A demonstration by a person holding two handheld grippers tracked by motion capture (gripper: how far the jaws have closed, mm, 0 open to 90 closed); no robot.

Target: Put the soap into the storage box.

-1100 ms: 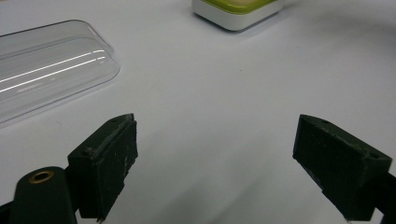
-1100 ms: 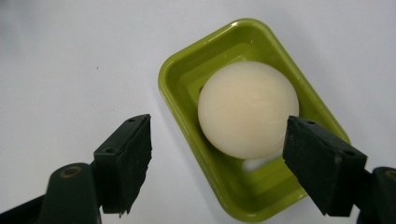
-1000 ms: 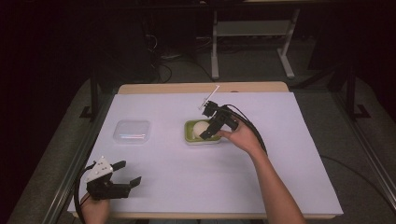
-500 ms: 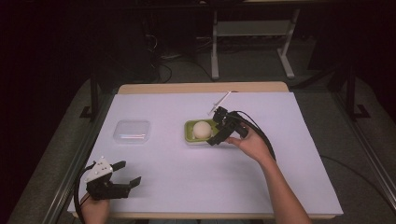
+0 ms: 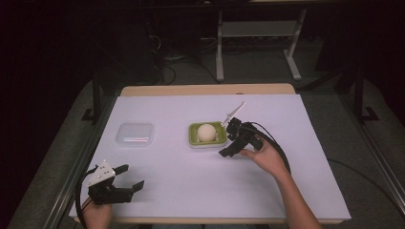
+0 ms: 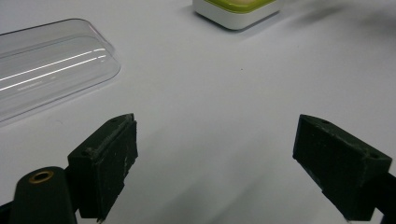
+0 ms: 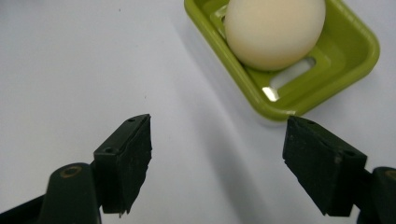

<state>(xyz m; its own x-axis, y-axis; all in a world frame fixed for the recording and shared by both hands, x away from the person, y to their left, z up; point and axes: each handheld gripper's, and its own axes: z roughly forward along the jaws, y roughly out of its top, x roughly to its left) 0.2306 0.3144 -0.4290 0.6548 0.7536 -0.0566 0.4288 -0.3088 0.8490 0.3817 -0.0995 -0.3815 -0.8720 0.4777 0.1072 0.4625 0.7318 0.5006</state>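
Note:
A pale cream egg-shaped ball (image 5: pixel 206 132) lies in a lime-green slotted dish (image 5: pixel 193 138) with a white base, mid-table. My right gripper (image 5: pixel 229 141) is open just right of the dish, jaws pointing toward it and holding nothing. In the right gripper view the ball (image 7: pixel 274 30) and dish rim (image 7: pixel 243 81) lie ahead to the right of the open right gripper (image 7: pixel 217 163). My left gripper (image 5: pixel 129 177) rests open near the front left edge. Its own view shows the open left gripper (image 6: pixel 215 163) over bare table.
A clear plastic lid (image 5: pixel 135 134) lies left of the dish; the lid (image 6: pixel 51 70) also shows ahead-left in the left gripper view, with the dish's white base (image 6: pixel 238 16) farther off. The white sheet (image 5: pixel 286 191) covers the table top.
My right gripper has drawn back from above the dish to its right front side, and the ball now shows whole. The left gripper has stayed put.

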